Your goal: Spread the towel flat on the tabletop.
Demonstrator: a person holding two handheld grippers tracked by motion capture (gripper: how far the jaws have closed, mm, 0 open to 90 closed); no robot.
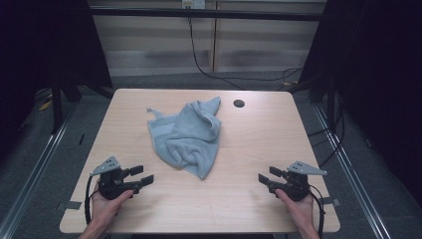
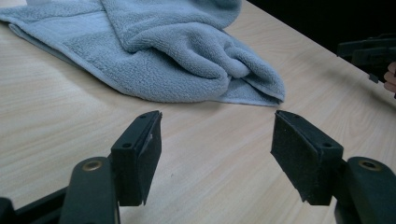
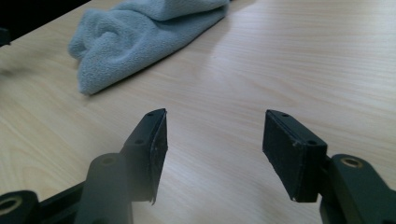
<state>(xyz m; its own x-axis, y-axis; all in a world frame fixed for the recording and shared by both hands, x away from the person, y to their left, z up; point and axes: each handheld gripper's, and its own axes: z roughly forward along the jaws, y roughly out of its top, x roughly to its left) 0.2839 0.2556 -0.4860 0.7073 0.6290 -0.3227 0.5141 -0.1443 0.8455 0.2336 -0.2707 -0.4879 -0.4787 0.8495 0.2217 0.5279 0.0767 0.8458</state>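
While the towel [image 1: 186,137] lies crumpled near the middle of the counter [image 1: 259,144], both grippers rest at the near edge, each one in a hand of the person. In the high view the towel is a grey-blue heap with many folds; one corner points to about 1 o'clock and a small loop sticks out toward 10 o'clock. A dark round hole [image 1: 239,103] is in the counter at about 2 o'clock from the towel, a little apart from it.

The left gripper [image 1: 141,175] is at about 7 o'clock from the towel and points toward 3 o'clock, to the middle of the counter. Its fingers [image 2: 140,154] are released and stand wide apart, with only bare wood between them. In the left gripper view the towel [image 2: 187,60] lies ahead at 12 o'clock, near but not touching the fingers, and the other gripper appears dark at the far edge, around 2 o'clock.

The right gripper [image 1: 266,178] is at about 4 o'clock from the towel and points toward 9 o'clock, so the two grippers face each other over the near part of the counter. Its fingers [image 3: 292,154] are released too and hold nothing. In the right gripper view the towel [image 3: 135,37] lies at about 11 o'clock, well apart from the fingers.

Black cables [image 1: 209,69] hang over the grey floor [image 1: 35,149] behind the counter.
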